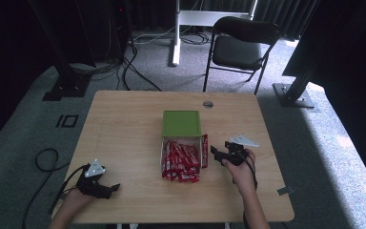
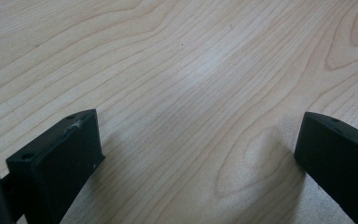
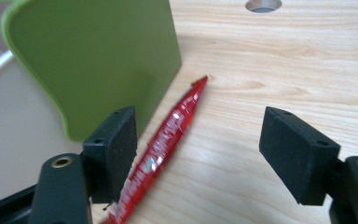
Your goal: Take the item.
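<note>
Nearest the person, the left tool (image 1: 108, 189) lay on the bare table (image 1: 124, 129), well off to the left of the box, its jaws standing wide apart with nothing but wood grain between them.

To the right of the box, the right tool (image 1: 218, 153) hovered with its jaws spread. In the right gripper view a single red packet (image 3: 161, 148) lay on edge just beside the box's green wall, brushing the inside of the left-hand jaw; the pads were not pressing on it, so it looked let go rather than held.

The box (image 1: 181, 125) itself sat in the middle of the table, green lid up at its far end, with a loose heap of red packets (image 1: 180, 161) spilling from its near, open end.

I judged those packets to be light, thin and crinkly: glossy wrap that would slide under hard pads and buckle if squeezed at the tips. The stray one stood narrow side up, which suited a pinch across its flat faces near the middle, where the filling gave some stiffness. A grip at the crimped end would likely let it droop or slip.
</note>
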Motion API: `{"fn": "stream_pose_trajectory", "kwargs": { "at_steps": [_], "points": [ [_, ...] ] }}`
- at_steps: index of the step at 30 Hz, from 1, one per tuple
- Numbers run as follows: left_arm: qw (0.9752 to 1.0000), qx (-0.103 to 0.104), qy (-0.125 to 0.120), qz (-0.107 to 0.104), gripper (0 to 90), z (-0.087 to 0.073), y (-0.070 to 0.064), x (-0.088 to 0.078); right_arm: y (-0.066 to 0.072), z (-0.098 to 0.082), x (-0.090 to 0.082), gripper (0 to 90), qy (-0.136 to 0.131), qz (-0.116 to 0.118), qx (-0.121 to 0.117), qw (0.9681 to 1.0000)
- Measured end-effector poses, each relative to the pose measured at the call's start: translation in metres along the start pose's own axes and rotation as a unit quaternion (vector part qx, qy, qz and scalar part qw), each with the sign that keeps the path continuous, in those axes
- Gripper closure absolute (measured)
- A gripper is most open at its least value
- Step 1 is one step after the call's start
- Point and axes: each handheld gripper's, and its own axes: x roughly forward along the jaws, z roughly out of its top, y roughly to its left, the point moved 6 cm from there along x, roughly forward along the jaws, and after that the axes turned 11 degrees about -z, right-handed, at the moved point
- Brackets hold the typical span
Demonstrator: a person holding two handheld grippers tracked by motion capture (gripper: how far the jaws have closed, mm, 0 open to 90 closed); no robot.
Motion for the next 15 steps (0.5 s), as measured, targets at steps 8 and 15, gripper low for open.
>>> {"fn": "stream_pose_trajectory", "kwargs": {
  "at_steps": [8, 15],
  "points": [
    [1.0, 0.0, 0.0, 0.0, 1.4, 0.0, 0.0, 0.0, -0.015, -0.013, -0.008, 18.7, 0.007, -0.01, -0.038, 0.9992],
    [1.0, 0.0, 0.0, 0.0, 1.4, 0.0, 0.0, 0.0, -0.021, -0.024, -0.015, 18.7, 0.021, 0.002, -0.057, 0.9982]
  ]
}}
